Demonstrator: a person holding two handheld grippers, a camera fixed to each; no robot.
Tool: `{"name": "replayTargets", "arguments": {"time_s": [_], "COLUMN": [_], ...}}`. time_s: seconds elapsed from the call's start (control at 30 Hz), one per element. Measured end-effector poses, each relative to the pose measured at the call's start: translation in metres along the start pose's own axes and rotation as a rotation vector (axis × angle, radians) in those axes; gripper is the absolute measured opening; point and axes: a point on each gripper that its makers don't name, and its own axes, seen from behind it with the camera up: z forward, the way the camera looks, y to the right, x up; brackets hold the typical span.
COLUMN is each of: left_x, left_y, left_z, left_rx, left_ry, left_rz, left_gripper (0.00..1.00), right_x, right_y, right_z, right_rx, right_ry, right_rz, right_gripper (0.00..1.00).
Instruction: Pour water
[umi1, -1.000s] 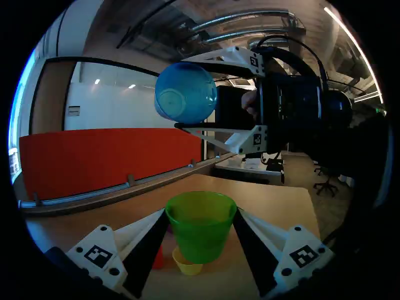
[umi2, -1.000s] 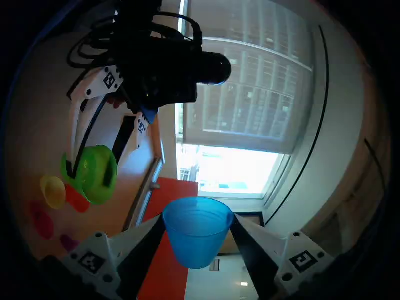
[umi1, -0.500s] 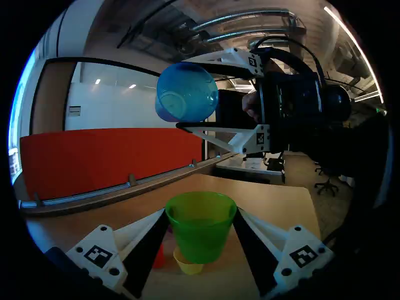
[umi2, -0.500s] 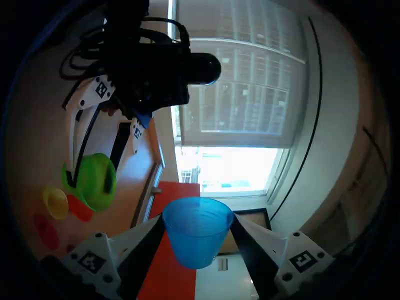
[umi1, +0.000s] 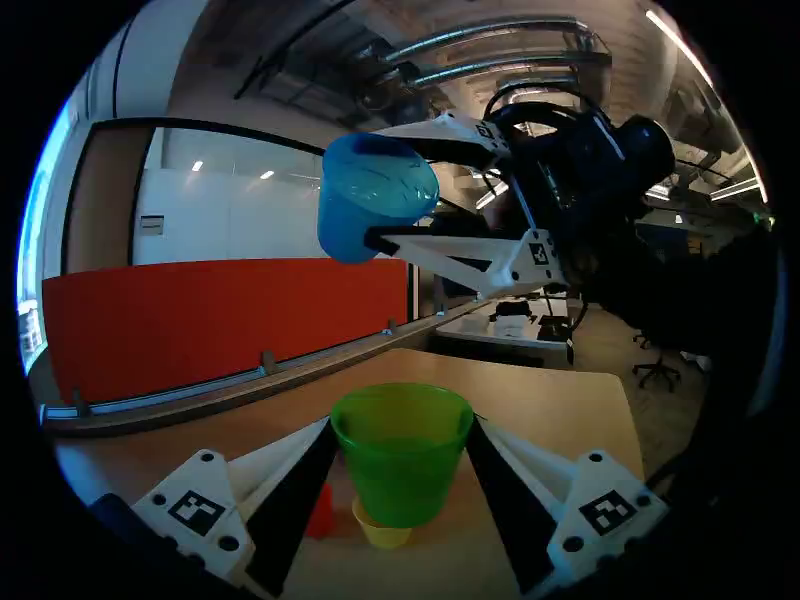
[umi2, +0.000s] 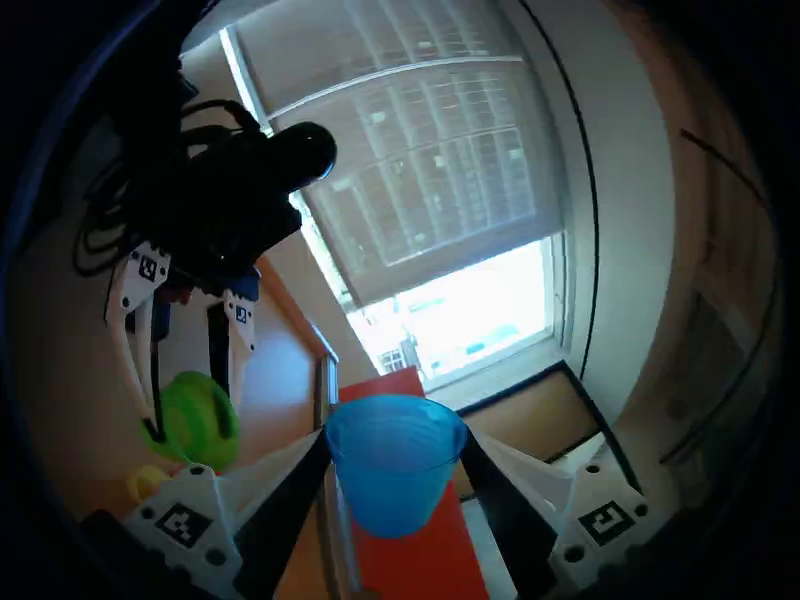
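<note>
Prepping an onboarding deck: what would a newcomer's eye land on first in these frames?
The blue cup, tilted and gripped by the right gripper, sits high in the left gripper view, above the green cup held in the left gripper. Next come the orange-red partition behind the wooden table, and the bright window in the right gripper view.

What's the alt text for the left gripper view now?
The left gripper clamps a green cup upright above a wooden table. Higher up, the right gripper holds a tilted blue cup. A small yellow cup sits on the table below the green one.
</note>
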Motion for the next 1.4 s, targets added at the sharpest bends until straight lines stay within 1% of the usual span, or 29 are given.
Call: {"name": "replayTargets", "arguments": {"time_s": [0.2,0.3,0.43,0.53,0.7,1.0,1.1,1.2,1.4], "left_x": [0.001,0.001,0.001,0.002,0.002,0.001,0.001,0.001,-0.001], "left_y": [-0.001,-0.002,-0.002,-0.003,-0.004,-0.004,-0.003,-0.004,-0.006], "left_z": [-0.001,-0.001,-0.002,-0.003,-0.004,-0.004,-0.004,-0.005,-0.005], "left_rx": [0.006,0.008,0.012,0.014,0.018,0.020,0.020,0.021,0.025], "left_ry": [0.000,-0.001,-0.003,-0.005,-0.007,-0.010,-0.012,-0.014,-0.024], "left_rz": [0.012,0.013,0.017,0.022,0.027,0.032,0.031,0.033,0.034], "left_gripper": [0.87,0.87,0.87,0.87,0.87,0.87,0.87,0.87,0.87], "right_x": [-0.004,-0.004,-0.001,0.001,0.000,-0.009,-0.011,-0.012,-0.012], "right_y": [0.001,0.000,0.000,0.001,0.001,-0.006,-0.007,-0.006,-0.005], "right_z": [-0.004,-0.005,-0.007,-0.008,-0.008,-0.007,-0.006,-0.007,-0.007], "right_rx": [-0.003,-0.002,0.004,0.010,0.018,0.062,0.065,0.071,0.078], "right_ry": [-0.012,-0.011,-0.001,0.006,0.008,-0.008,-0.007,-0.005,-0.002], "right_rz": [0.140,0.235,0.385,0.485,0.626,0.881,0.950,1.005,1.070], "right_gripper": [0.92,0.92,0.92,0.92,0.92,0.92,0.92,0.92,0.92]}}
